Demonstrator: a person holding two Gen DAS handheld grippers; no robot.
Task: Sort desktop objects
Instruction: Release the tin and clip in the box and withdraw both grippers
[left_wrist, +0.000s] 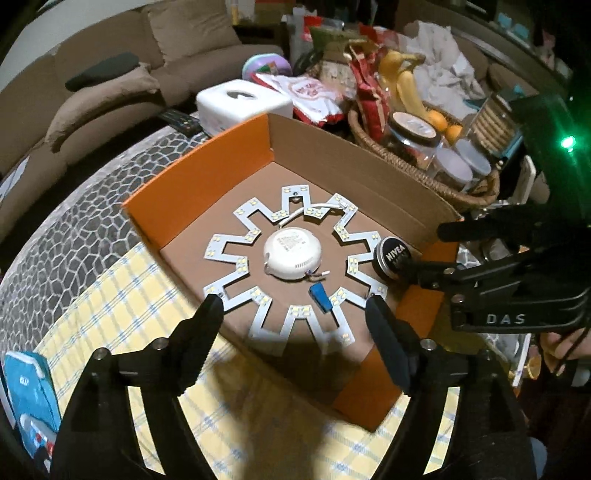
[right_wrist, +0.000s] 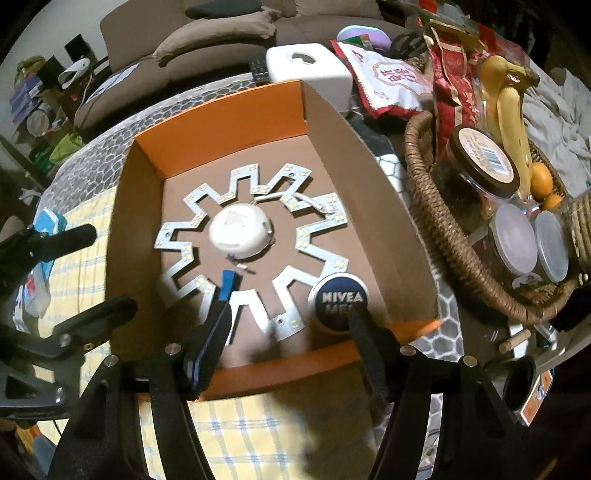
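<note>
An open cardboard box (left_wrist: 207, 184) (right_wrist: 229, 122) with orange flaps stands on the yellow checked cloth (left_wrist: 129, 302). In it lies a star-shaped LED panel (left_wrist: 236, 225) (right_wrist: 317, 240) with a white round driver (left_wrist: 291, 254) (right_wrist: 240, 232) and a small blue piece (left_wrist: 319, 295) (right_wrist: 229, 282). A dark Nivea tin (left_wrist: 391, 258) (right_wrist: 338, 301) sits in the box's near right corner. My left gripper (left_wrist: 293, 308) (right_wrist: 107, 267) is open above the panel's near edge, with nothing held. My right gripper (right_wrist: 291, 317) (left_wrist: 430, 249) is open, with the tin just inside its right fingertip and not clamped.
A wicker basket (left_wrist: 406, 162) (right_wrist: 436, 221) of jars, bananas and oranges crowds the box's right side. Behind the box are a white tissue box (left_wrist: 240, 103), snack bags (left_wrist: 314, 96) and a remote (left_wrist: 181, 122). A blue packet (left_wrist: 29, 384) lies near left. A sofa (left_wrist: 110, 55) stands beyond.
</note>
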